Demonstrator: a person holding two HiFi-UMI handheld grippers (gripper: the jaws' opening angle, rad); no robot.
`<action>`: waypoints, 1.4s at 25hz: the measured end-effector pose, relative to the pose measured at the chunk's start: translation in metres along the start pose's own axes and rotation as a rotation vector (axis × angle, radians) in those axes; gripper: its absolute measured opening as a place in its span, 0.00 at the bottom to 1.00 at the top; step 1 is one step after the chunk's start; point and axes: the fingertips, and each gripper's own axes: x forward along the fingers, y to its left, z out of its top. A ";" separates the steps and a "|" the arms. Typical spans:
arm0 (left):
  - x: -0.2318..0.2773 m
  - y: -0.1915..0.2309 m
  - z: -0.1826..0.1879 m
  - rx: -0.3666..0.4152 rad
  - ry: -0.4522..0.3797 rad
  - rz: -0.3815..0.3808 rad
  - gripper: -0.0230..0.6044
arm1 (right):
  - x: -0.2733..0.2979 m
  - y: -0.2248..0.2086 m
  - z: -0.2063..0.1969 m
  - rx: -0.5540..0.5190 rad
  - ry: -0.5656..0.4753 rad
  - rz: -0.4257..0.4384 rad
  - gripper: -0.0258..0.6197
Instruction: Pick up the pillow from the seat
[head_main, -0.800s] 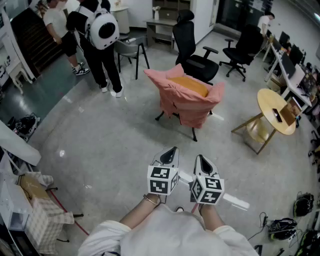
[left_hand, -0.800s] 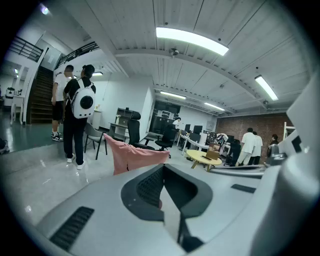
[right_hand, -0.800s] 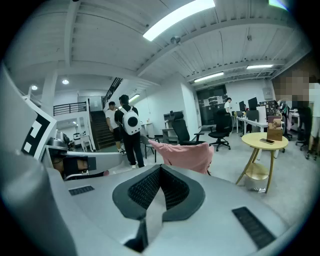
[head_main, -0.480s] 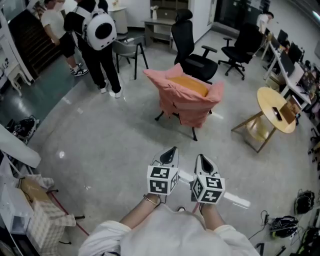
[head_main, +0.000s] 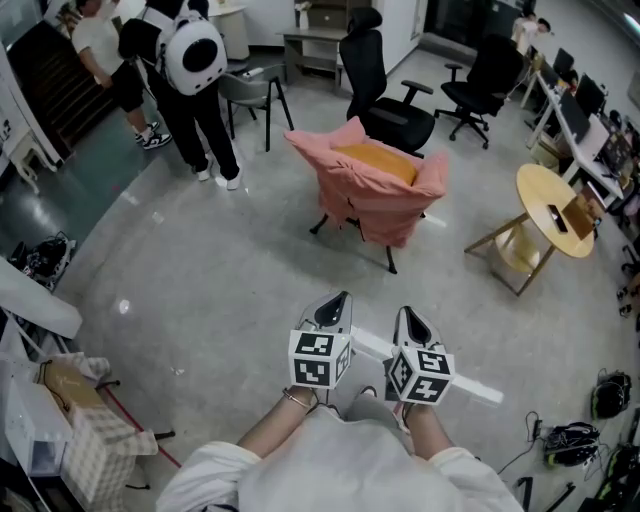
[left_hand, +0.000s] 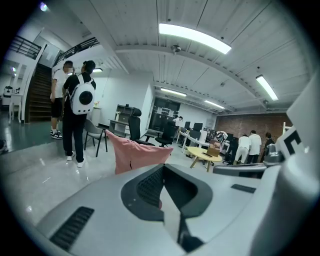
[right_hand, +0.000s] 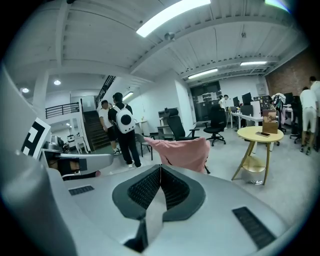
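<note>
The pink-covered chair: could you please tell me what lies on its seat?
An orange pillow lies there, ringed by the pink cover; the seat beneath it is hidden.

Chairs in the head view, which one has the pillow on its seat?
The chair draped in pink cloth, with the orange pillow on it; the black office chairs behind it are bare.

Orange pillow (head_main: 378, 160) lies flat on pink-draped seat (head_main: 372, 206).

One orange pillow (head_main: 378, 160), on one pink-draped chair (head_main: 375, 210). Around it two black office chairs (head_main: 385, 95) (head_main: 485, 85), one grey chair (head_main: 250, 90), one round wooden surface (head_main: 540, 195) and two standing people (head_main: 205, 125) (head_main: 105, 55). Nearest, two hand-held grippers (head_main: 340, 299) (head_main: 405, 316), each with one marker cube (head_main: 320, 358) (head_main: 422, 372).
</note>
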 end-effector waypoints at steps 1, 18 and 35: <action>0.001 0.001 -0.001 0.001 0.005 -0.001 0.05 | 0.002 -0.003 -0.002 0.005 0.008 -0.004 0.09; 0.114 0.048 0.037 -0.007 0.016 0.053 0.05 | 0.119 -0.067 0.054 0.030 0.004 -0.013 0.09; 0.274 0.062 0.094 -0.010 0.046 0.068 0.05 | 0.248 -0.170 0.125 0.058 0.026 -0.028 0.09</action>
